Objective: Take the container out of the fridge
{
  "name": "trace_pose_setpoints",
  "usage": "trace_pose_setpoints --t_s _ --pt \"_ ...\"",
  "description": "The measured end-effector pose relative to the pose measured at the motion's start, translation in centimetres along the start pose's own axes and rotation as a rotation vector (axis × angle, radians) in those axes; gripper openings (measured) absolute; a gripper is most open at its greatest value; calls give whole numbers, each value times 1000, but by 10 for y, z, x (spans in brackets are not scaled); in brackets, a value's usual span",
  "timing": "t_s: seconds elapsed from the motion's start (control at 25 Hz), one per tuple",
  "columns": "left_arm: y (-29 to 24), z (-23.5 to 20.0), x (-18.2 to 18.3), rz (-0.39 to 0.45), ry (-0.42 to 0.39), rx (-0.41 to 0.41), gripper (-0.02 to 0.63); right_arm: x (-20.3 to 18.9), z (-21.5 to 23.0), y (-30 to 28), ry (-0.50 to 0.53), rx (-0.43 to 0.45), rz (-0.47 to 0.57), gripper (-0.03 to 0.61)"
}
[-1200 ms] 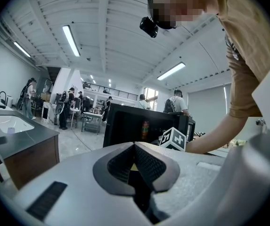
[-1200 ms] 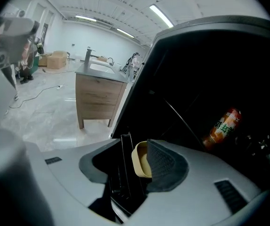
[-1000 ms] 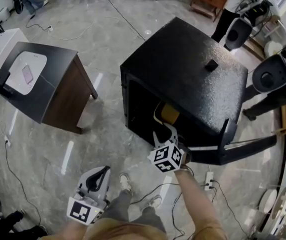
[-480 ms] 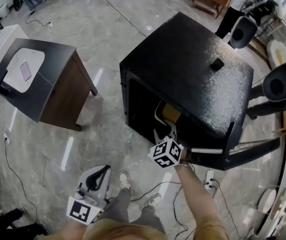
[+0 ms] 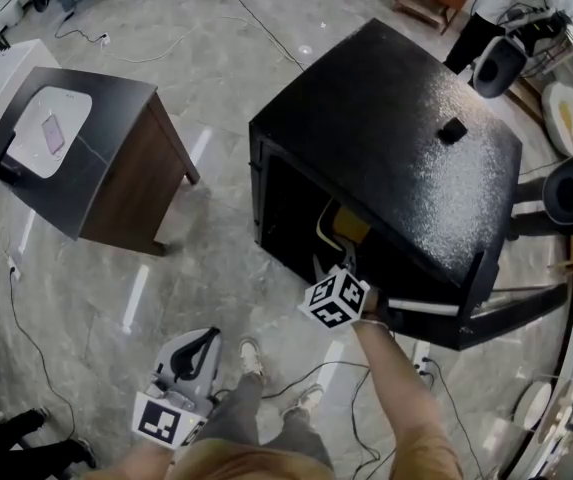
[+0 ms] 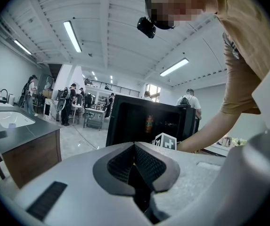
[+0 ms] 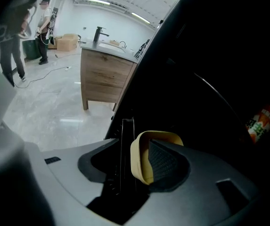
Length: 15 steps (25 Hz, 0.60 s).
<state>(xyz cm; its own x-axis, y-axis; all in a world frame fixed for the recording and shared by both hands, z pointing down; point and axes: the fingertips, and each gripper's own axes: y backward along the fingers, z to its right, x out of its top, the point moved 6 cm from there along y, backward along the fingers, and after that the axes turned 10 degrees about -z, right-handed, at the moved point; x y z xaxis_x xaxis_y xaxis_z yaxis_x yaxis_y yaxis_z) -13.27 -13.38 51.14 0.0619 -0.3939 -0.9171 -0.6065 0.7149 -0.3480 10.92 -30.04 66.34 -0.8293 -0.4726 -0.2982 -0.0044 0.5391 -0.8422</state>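
Right gripper was recorded at the fridge mouth. Its jaws had just been opened wide and were unclamped, with the container wall seen between them. Left gripper was noted closed and empty.

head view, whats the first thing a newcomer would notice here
An open black fridge fills the centre, with a yellow container inside. The right gripper reaches in. Its jaws have just been opening, with the container's near wall between them but not gripped. The left gripper hangs shut at bottom left.
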Motion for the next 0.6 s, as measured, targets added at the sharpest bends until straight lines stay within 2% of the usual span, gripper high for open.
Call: trace_pose_setpoints --t_s 0.6 --pt "-6 -12 -8 -16 15 4 2 -6 4 -32 98 8 -87 172"
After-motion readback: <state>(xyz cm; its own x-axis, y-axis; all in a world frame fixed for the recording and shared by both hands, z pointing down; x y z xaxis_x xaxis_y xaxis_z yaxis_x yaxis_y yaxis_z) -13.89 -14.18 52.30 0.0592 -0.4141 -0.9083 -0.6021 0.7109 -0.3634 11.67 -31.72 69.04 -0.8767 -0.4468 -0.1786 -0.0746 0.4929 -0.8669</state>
